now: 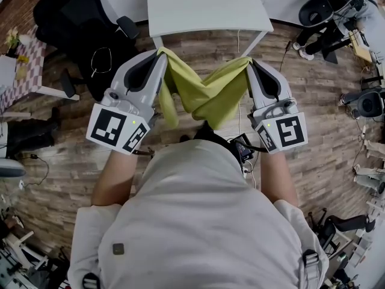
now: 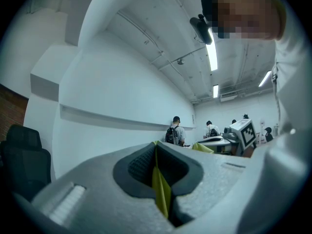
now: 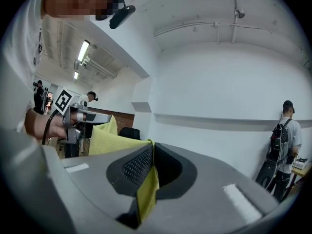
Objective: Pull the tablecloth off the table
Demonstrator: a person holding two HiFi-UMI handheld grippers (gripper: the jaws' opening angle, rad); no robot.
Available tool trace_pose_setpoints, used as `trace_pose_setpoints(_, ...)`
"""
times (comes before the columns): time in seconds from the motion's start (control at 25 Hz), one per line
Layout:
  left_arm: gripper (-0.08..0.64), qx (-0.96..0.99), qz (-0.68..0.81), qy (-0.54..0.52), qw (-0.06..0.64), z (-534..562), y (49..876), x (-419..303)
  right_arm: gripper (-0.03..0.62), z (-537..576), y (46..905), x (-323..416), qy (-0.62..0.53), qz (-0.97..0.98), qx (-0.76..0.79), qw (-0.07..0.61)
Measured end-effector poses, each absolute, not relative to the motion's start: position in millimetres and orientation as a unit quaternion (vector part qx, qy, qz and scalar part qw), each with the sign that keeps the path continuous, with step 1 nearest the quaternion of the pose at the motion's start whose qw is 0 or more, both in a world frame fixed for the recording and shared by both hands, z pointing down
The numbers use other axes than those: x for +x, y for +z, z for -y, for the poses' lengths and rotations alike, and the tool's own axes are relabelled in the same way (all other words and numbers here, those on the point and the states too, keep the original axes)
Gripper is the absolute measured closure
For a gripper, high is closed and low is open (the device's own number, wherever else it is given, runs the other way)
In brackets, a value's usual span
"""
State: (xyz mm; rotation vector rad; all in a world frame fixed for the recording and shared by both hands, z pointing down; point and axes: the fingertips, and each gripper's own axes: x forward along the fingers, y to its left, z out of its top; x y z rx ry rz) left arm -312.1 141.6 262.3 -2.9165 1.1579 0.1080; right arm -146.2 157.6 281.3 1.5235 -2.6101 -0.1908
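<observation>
Sagging in the head view, the tablecloth (image 1: 207,92) elsewhere shows only pinched edges.

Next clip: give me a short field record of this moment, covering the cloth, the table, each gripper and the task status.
cloth: yellow-green tablecloth, sagging in folds between the two grippers
table: white table, visible top bare, cloth not on it
left gripper: shut on one end of the tablecloth
right gripper: shut on the other end
status: tablecloth looks already pulled off, held above the wooden floor
</observation>
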Motion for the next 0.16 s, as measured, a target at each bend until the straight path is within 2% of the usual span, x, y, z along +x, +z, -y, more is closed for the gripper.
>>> trace_pose_setpoints(0.16, 0.554, -0.928, -0.370, 0.034, 0.001, -141.7, 260.7, -311.7, 0.574, -157.0, 279.1, -145.8, -0.064, 0.861, 0.501, 0.057)
